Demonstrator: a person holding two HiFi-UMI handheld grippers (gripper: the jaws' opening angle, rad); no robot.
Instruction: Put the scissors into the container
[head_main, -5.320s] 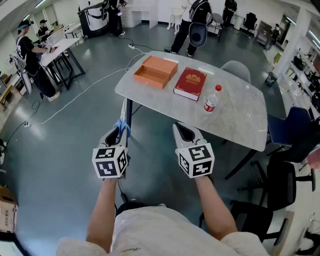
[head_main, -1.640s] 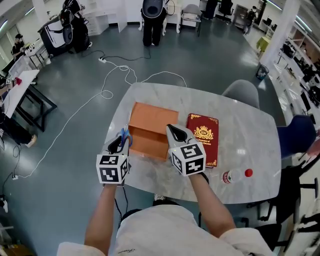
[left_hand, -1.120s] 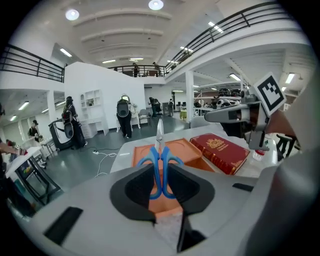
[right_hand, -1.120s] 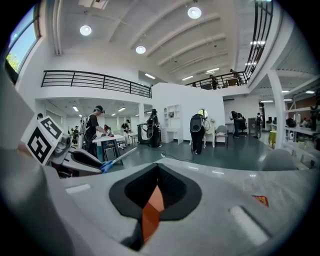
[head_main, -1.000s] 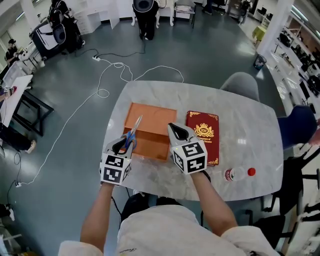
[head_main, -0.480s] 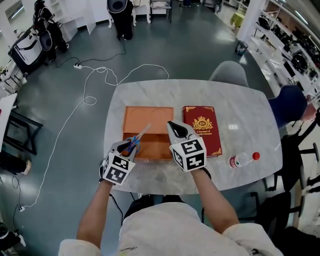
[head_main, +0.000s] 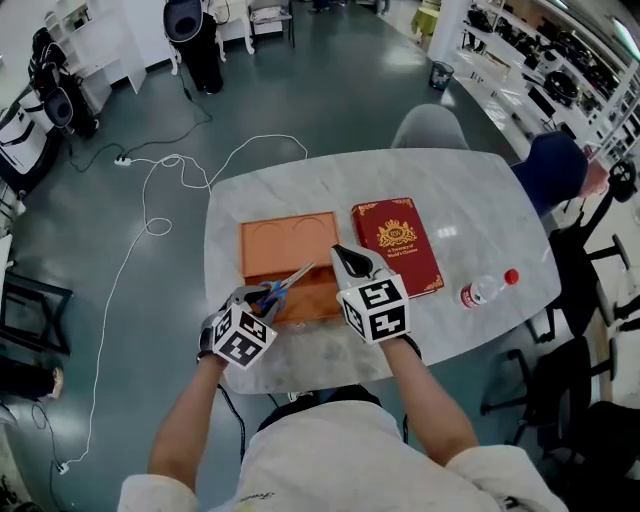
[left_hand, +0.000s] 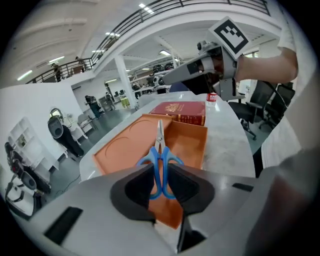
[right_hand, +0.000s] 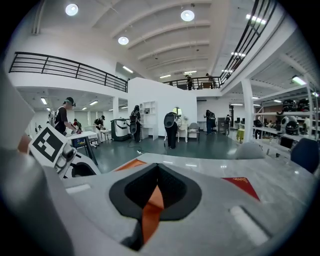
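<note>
Blue-handled scissors (left_hand: 160, 159) sit in my left gripper (left_hand: 160, 176), which is shut on the handles. The blades (head_main: 296, 276) point forward over the orange container (head_main: 287, 247). That container lies open on the marble table (head_main: 480, 215). It shows a shallow lid half with two round marks (left_hand: 127, 145) and a deeper tray half (left_hand: 188, 138) under the blade tips. My left gripper (head_main: 262, 294) hangs at the container's near edge. The right gripper (head_main: 347, 256) is beside it at the container's right corner, shut and empty. Orange shows below the closed right gripper (right_hand: 157, 174).
A red book (head_main: 398, 244) lies right of the container, also seen as the red book (left_hand: 180, 109). A plastic bottle with a red cap (head_main: 486, 289) lies on its side farther right. A grey chair (head_main: 432, 127) stands behind the table, a white cable (head_main: 150, 215) on the floor.
The person has walked up to the table. My left gripper has swung the scissors to the right and forward, from beside the container to over its near half. The right gripper stays shut.
</note>
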